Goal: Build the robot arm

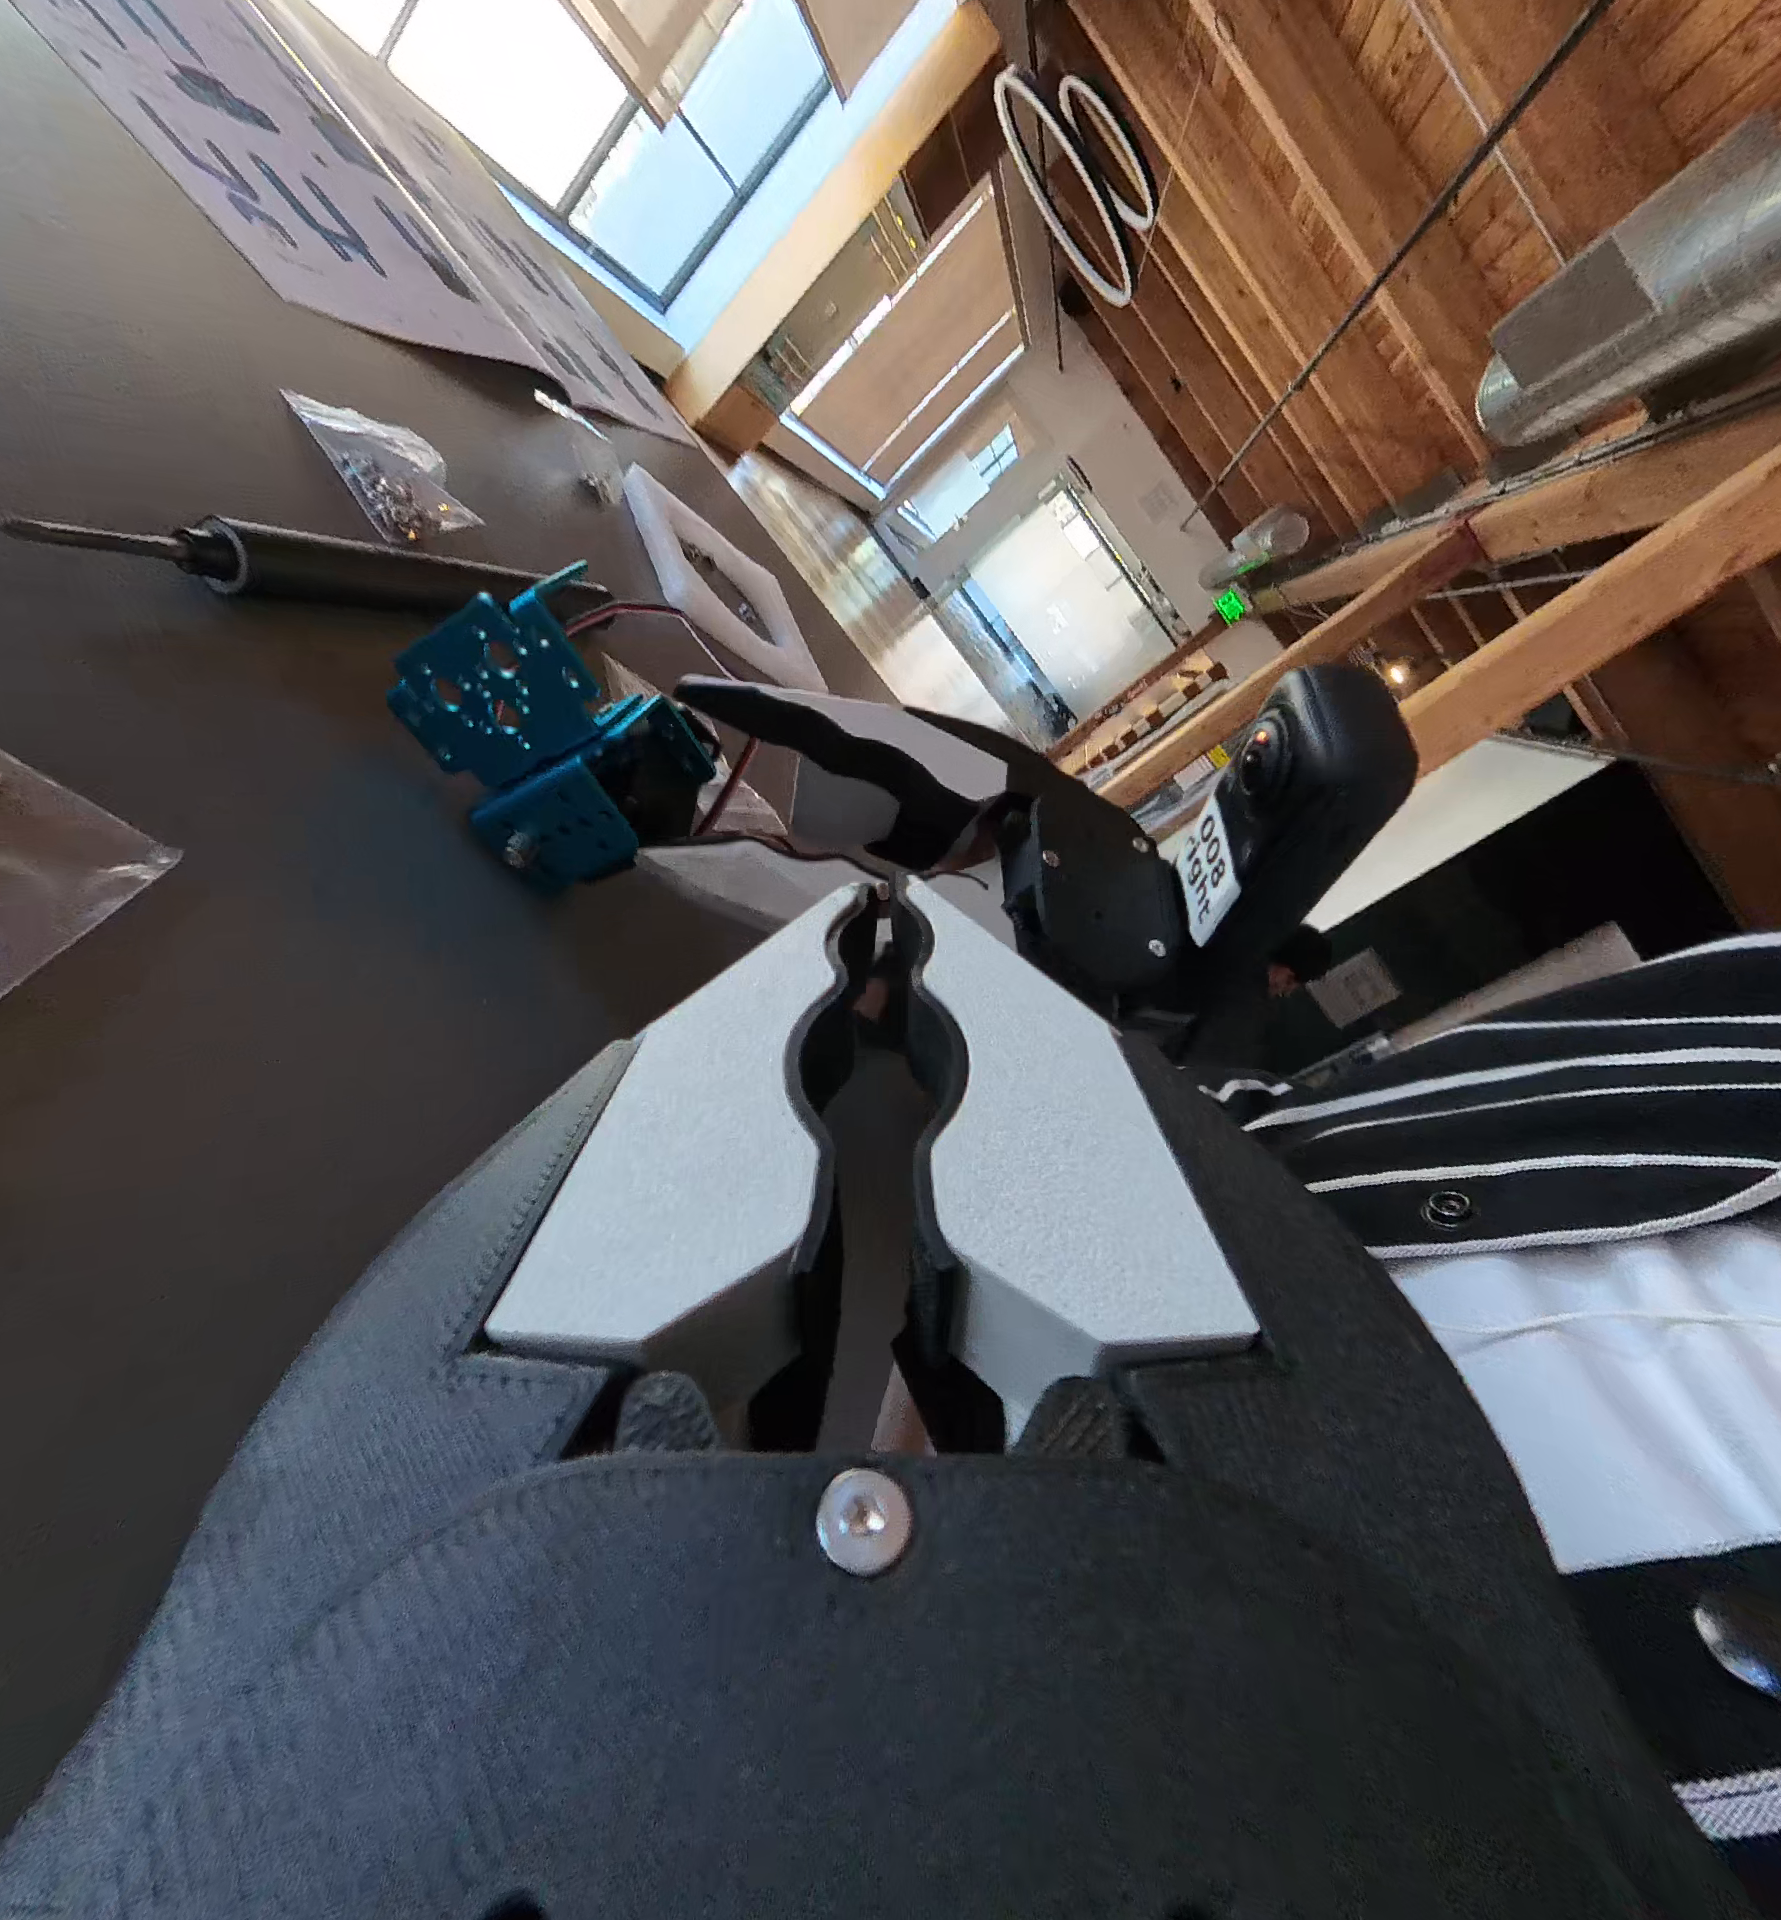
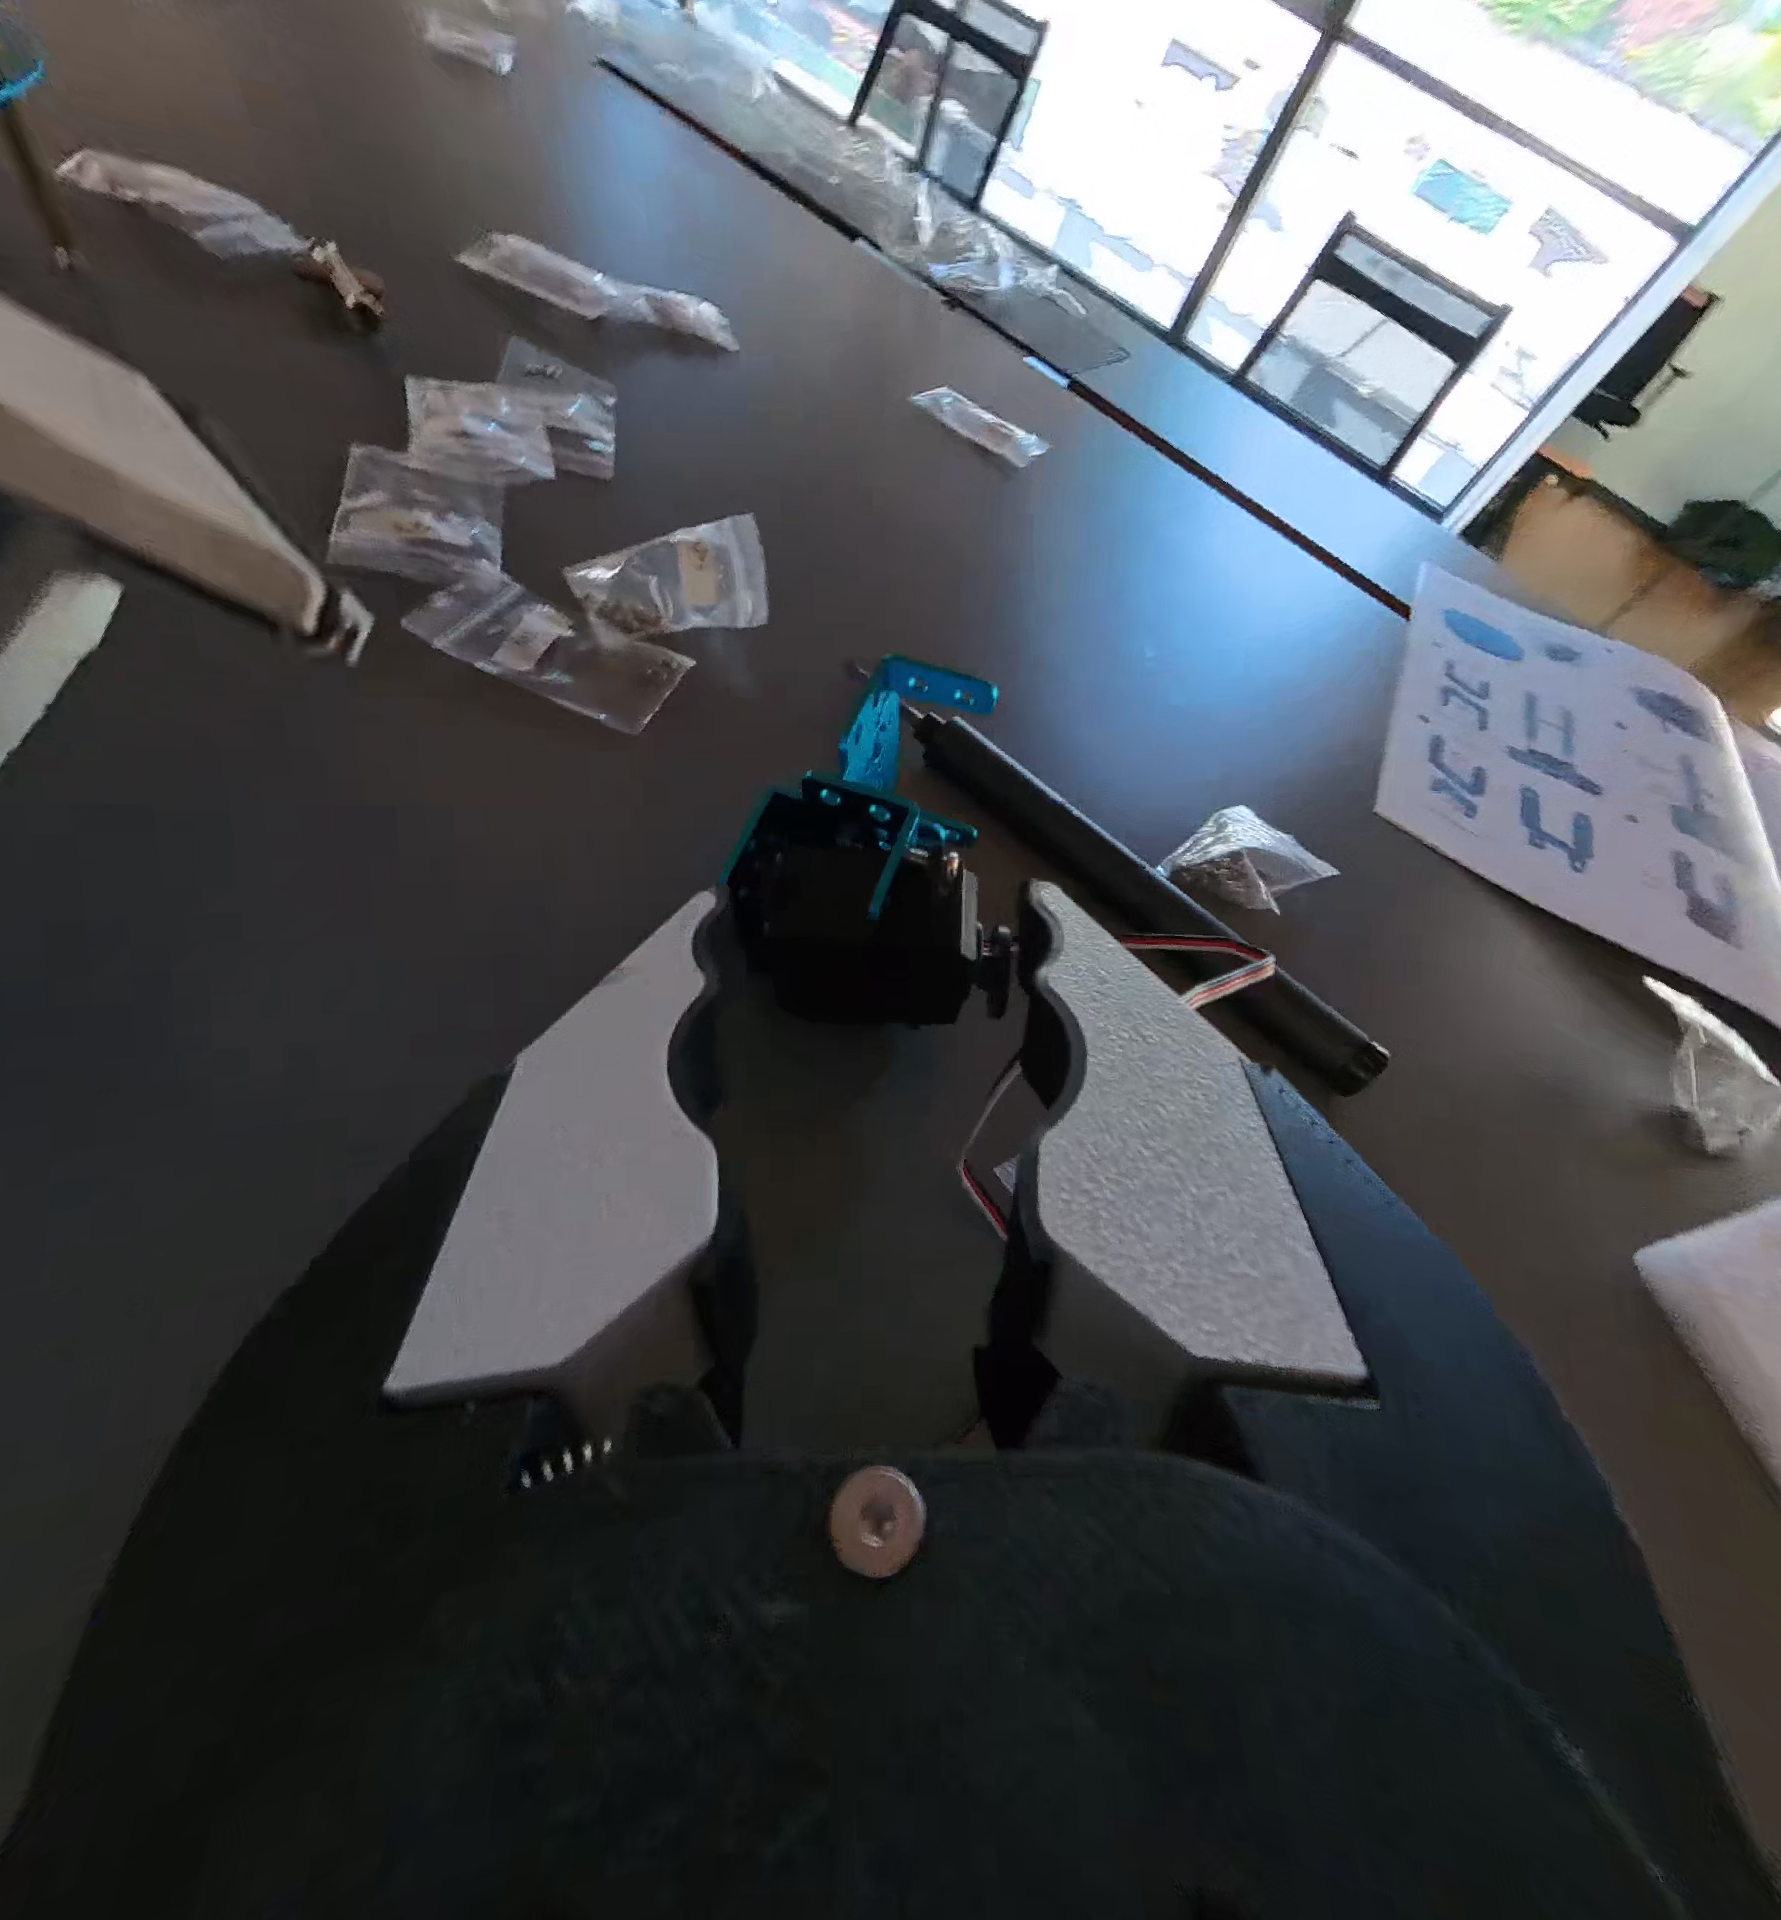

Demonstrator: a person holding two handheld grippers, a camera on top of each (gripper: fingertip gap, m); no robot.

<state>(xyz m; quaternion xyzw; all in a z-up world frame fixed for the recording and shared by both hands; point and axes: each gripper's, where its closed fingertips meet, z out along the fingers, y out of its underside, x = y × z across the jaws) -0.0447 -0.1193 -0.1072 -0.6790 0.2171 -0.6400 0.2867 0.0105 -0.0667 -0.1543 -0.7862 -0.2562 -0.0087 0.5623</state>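
A black servo in blue metal brackets point(image 2: 865, 914) stands on the dark table point(image 2: 294, 935), with a red, white and black wire trailing from it. My right gripper point(image 2: 870, 920) has its jaws closed against both sides of the servo. The left wrist view shows the same assembly point(image 1: 522, 717) with the right gripper point(image 1: 761, 727) reaching its back. My left gripper point(image 1: 888, 889) is pinched shut on a tiny metal part, likely a screw, held off the table a short way from the assembly. It also shows in the right wrist view point(image 2: 340, 623).
A black screwdriver point(image 2: 1125, 894) lies just behind the assembly, also in the left wrist view point(image 1: 325, 566). Several clear hardware bags point(image 2: 553, 582) are scattered to the left. A printed sheet point(image 2: 1592, 779) and a white foam frame point(image 2: 1717, 1340) lie right. A person's striped garment point(image 1: 1540, 1091) is close. There is about 9 cm between the tips of the two grippers. The left gripper is farther from the black screwdriver point(image 2: 1125, 894), some 20 cm, than the right, some 8 cm.
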